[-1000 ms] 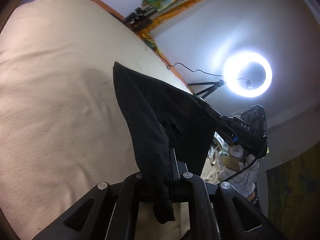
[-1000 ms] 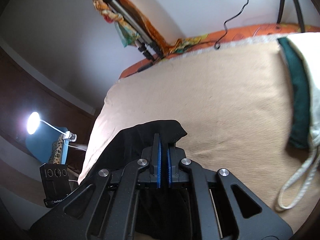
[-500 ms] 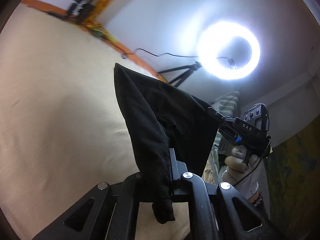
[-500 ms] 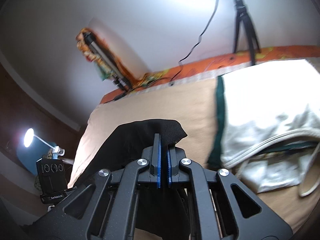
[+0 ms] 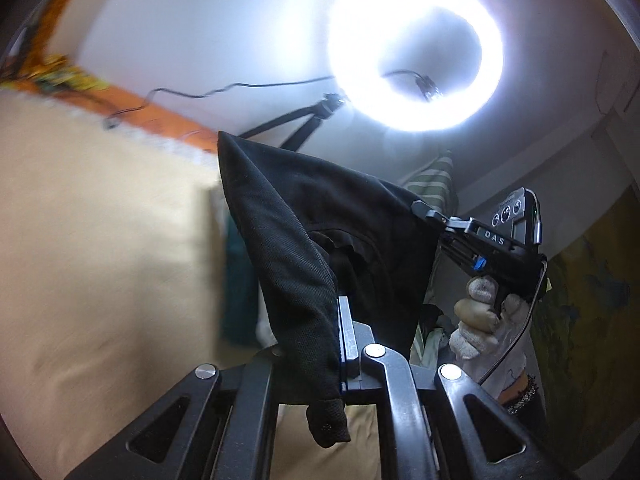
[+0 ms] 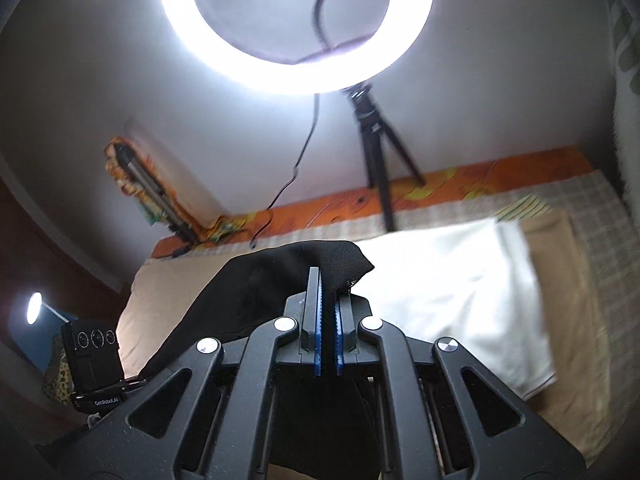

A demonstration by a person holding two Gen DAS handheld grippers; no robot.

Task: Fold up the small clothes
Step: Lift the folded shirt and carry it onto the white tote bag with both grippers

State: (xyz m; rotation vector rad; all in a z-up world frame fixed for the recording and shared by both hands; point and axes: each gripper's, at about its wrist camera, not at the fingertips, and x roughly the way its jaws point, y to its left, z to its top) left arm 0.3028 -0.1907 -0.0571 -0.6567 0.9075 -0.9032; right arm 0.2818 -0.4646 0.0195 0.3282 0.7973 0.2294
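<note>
Black cloth [image 5: 320,240] stretched in the air between both grippers, left gripper [image 5: 340,336] clamped on one corner, right gripper [image 6: 327,316] clamped on the other, bed [image 6: 168,292] beyond and below, ring light [image 6: 296,24] above.

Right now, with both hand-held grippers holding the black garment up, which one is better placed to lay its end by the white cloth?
Probably the right hand-held gripper: its view shows the white cloth just beyond its clamped corner of the black garment.

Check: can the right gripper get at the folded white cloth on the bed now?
Probably not: the right gripper is shut on the black garment, which the left gripper also holds; the white cloth lies uncovered ahead.
</note>
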